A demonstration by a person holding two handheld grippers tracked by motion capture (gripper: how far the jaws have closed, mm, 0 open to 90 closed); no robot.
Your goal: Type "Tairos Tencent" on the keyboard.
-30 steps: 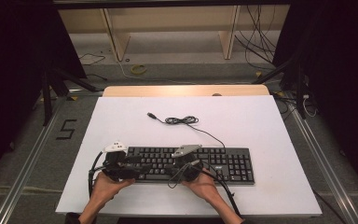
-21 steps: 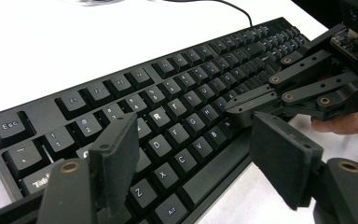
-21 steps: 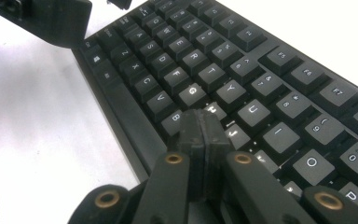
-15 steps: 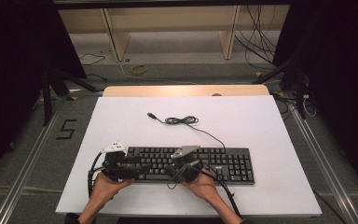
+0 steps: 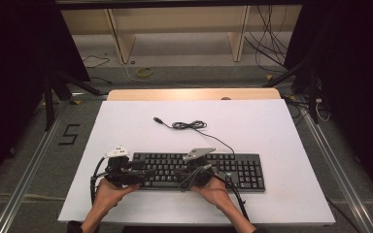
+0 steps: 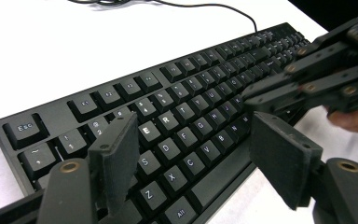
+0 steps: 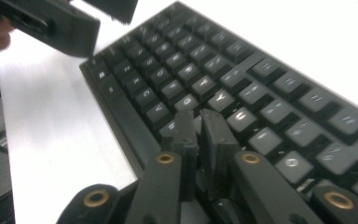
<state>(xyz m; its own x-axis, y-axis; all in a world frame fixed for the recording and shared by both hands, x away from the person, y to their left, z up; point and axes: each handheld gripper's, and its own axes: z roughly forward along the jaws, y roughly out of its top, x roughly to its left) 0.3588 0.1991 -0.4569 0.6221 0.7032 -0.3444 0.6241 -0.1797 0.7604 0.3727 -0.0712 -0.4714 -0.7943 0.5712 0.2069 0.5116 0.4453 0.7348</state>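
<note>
A black full-size keyboard [image 5: 223, 170] lies near the front edge of the white table, its thin cable [image 5: 190, 125] coiled behind it and ending in a USB plug [image 5: 157, 119]. My left gripper [image 5: 140, 176] hovers open over the keyboard's left end; in the left gripper view its jaws [image 6: 193, 140] straddle the letter keys with nothing between them. My right gripper [image 5: 180, 174] is shut over the keyboard's middle. In the right gripper view its closed tips [image 7: 196, 122] rest at the keys [image 7: 223, 100] of the middle rows. Each gripper shows in the other's view: right [image 6: 279, 88], left [image 7: 51, 21].
The white tabletop [image 5: 252, 121] stretches bare behind and right of the keyboard. A wooden strip [image 5: 194, 94] borders its far edge. Beyond are shelf legs and loose cables on the floor. A "5" mark [image 5: 69, 134] sits on the floor at left.
</note>
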